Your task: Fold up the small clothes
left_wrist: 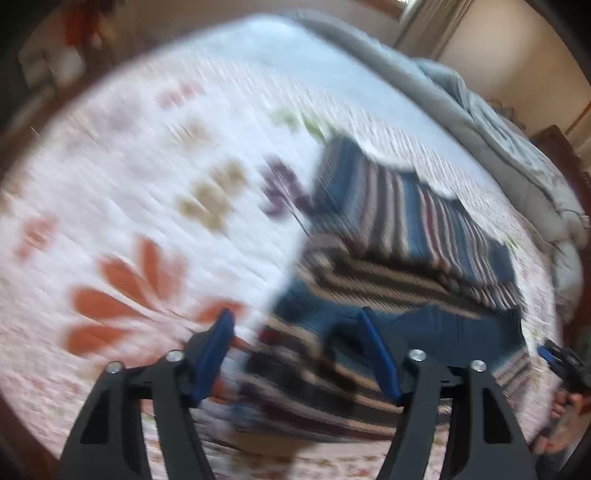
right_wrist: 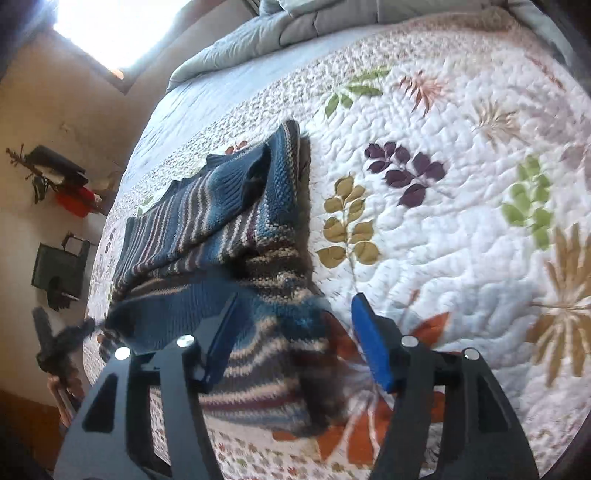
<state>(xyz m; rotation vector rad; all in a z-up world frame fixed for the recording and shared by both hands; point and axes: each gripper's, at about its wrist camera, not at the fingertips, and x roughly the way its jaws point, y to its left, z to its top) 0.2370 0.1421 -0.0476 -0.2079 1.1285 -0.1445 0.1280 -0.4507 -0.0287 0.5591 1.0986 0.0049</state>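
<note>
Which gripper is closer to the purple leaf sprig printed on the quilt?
Right, as far as I can judge. The right gripper hangs over the sweater edge beside the purple leaf sprig; the left gripper is at the sweater's opposite edge.

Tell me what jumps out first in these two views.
A blue striped sweater, partly folded, lies on a white quilt printed with coloured leaves. Both tools are open over its near edge: the left tool and the right tool, nothing pinched in either. A grey duvet is bunched at the far end of the bed.
</note>
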